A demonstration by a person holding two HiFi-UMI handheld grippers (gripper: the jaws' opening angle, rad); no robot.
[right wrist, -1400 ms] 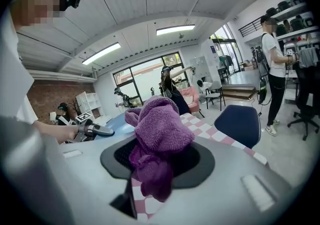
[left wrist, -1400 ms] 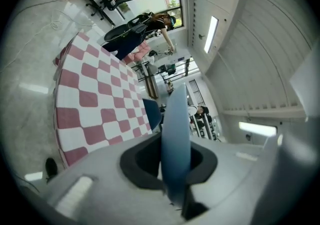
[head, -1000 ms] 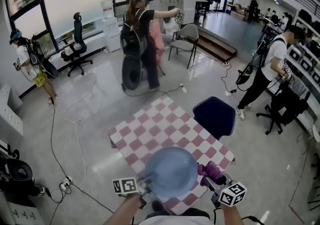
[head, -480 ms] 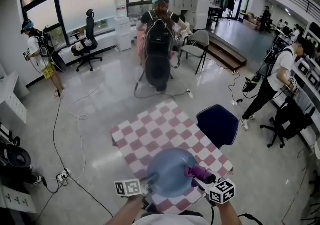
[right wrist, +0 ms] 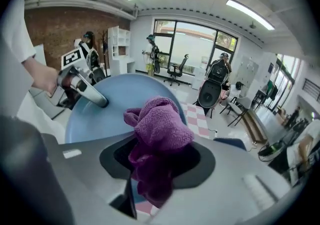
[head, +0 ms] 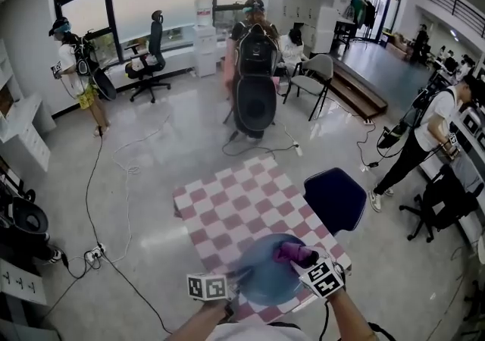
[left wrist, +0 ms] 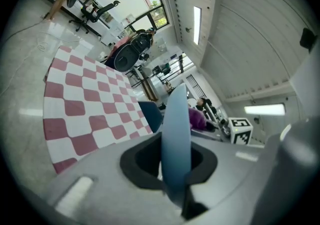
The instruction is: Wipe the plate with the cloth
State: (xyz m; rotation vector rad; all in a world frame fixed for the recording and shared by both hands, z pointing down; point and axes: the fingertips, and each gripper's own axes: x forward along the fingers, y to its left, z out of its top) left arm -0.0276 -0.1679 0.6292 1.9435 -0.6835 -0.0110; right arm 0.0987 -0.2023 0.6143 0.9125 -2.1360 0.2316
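Plate (head: 261, 280) and cloth (head: 291, 252): both held above the near edge of the checked table (head: 227, 203).

Plate: round, pale blue, plain and shallow. Its rim is clamped between the jaws of the left gripper (left wrist: 175, 169), where it is seen edge-on (left wrist: 176, 129); its face is tilted up toward the right gripper view (right wrist: 112, 104), and it is blurred in the head view. Cloth: purple knit, bunched into a wad (right wrist: 157, 129), pinched in the jaws of the right gripper (right wrist: 150, 169) and set over the plate's face near its right rim. Contact not confirmable.
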